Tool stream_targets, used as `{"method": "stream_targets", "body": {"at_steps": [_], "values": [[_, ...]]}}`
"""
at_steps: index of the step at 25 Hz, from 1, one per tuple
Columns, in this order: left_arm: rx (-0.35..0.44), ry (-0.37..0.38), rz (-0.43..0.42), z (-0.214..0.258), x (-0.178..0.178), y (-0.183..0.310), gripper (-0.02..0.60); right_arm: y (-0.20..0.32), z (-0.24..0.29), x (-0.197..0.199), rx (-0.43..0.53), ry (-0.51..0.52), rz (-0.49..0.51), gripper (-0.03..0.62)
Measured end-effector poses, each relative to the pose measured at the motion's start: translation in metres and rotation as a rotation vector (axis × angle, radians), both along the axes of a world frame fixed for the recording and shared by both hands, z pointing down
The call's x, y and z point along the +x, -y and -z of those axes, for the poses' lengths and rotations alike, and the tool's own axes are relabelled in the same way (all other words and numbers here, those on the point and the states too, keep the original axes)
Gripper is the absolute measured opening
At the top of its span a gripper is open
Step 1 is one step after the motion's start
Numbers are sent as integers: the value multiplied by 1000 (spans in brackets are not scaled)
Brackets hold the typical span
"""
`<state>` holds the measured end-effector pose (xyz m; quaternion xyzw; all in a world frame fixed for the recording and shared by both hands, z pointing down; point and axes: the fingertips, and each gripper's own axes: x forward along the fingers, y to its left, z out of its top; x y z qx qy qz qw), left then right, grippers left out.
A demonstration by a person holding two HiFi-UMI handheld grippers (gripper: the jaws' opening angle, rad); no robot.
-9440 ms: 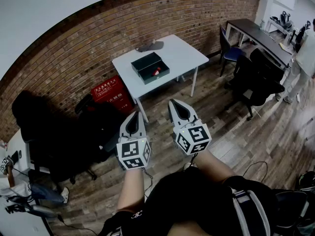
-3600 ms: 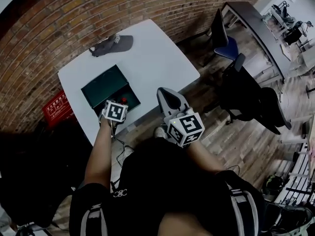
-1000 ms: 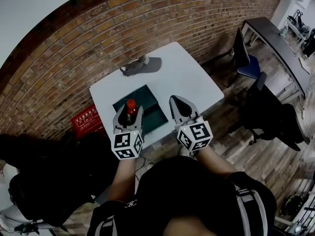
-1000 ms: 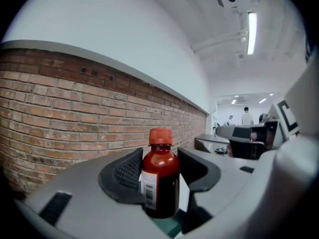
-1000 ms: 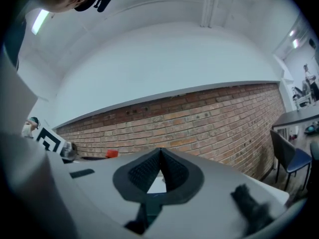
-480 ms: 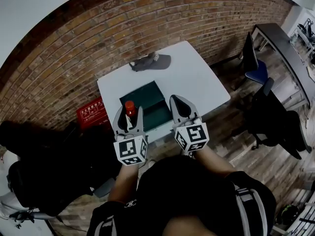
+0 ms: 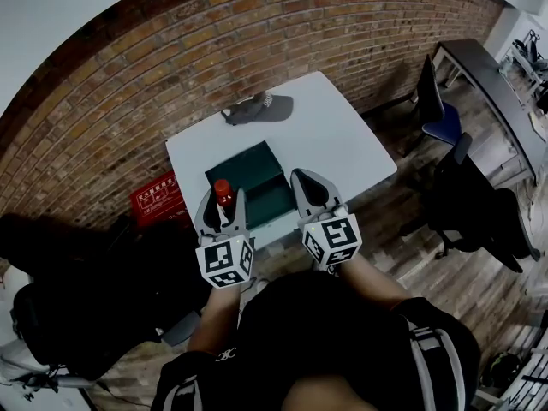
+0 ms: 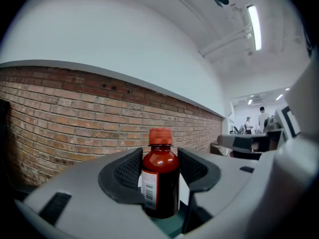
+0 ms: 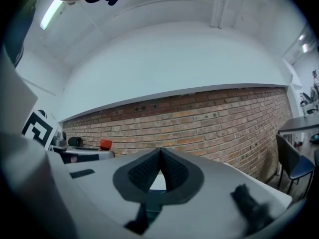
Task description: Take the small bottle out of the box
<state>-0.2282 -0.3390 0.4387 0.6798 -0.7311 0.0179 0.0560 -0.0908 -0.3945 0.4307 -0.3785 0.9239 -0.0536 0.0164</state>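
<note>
Head view first: where's the small bottle (image 7: 224,200)? (R)

We've got it in the left gripper (image 7: 221,197), red lid (image 7: 223,186) up, dark body betw the jaws. In that view it sits over the near-left edge of the box (image 7: 257,168). Height above the box we can't tell. (T)

Grip confirmed? (R)

Yep. Left gripper view: both pads (image 8: 127,171) pressed on the btl's sides, btl upright, white label (image 8: 148,187) w/ barcode turned left of cam. Sliver of green under it, brick wall (image 8: 75,113) behind. (T)

Right gripper (image 7: 301,178)? (R)

Pinched together, nothing in it. Right gripper view shows the pad tips meeting, only a small gap lower down. In head view it hangs over the box's near-right edge, just beside the left one, not touching it. (T)

Box? (R)

Dark green, top open, on the white table (image 7: 342,135), toward its front-left. We also see a grey hat (image 7: 257,108) at the table's far edge, well apart from the box. Red crate (image 7: 158,199) on the floor left of the table, by the wall. Blue chair (image 7: 437,114) off to the right. (T)
</note>
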Motion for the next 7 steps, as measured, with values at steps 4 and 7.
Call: {"method": "stream_targets", "body": {"at_steps": [4, 7], "values": [[-3, 4, -12, -1, 0, 0, 227, -3, -2, -2, -9, -5, -3, 29], [-9, 14, -17, 0, -1, -2, 227, -5, 1, -3, -11, -4, -10, 29]]}}
